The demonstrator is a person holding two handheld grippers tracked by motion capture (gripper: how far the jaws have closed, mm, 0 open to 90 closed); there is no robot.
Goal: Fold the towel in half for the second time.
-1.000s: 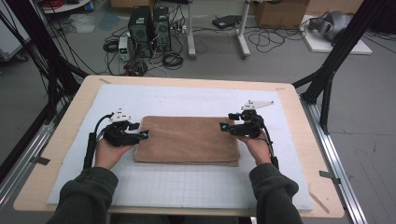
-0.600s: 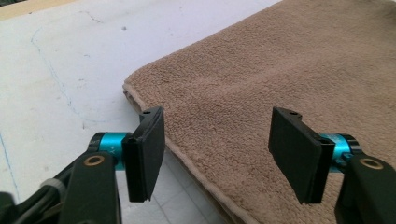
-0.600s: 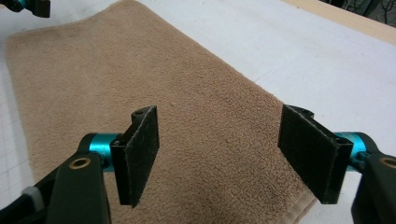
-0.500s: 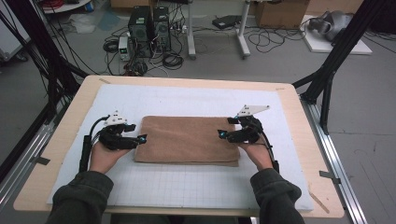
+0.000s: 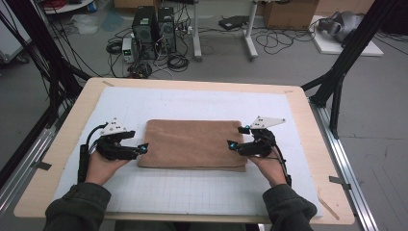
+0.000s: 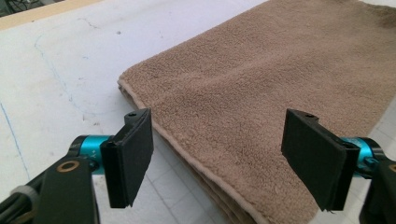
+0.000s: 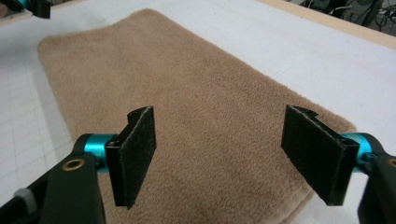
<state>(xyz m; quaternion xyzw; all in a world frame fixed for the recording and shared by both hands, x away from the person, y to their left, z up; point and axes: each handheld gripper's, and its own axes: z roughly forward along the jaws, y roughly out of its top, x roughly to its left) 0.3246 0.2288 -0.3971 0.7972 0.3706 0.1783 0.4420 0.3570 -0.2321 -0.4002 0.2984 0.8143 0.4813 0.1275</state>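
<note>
While the folded brown towel (image 5: pixel 193 143) lies flat near the middle of the table (image 5: pixel 62 144), on the white gridded mat (image 5: pixel 192 192), both claws sit at its short ends. Left claw (image 5: pixel 143 148) is just beside the towel's left end, toward the near-left corner; its jaws have just been opening and now stand wide apart, released, nothing pinched. From the left gripper view, the towel's hemmed corner (image 6: pixel 140 93) lies ahead of and below the two black pads (image 6: pixel 133 156), with stacked layers visible along the near edge. Right claw (image 5: pixel 239 137) is at the towel's right end, tips over the cloth edge; its jaws have likewise just been opening and are released, pads (image 7: pixel 135 154) spread above the pile without pressing it. A hand (image 5: pixel 103 166) holds each gripper from the near edge of the table. Towel sides run parallel to the table's long edges.
</note>
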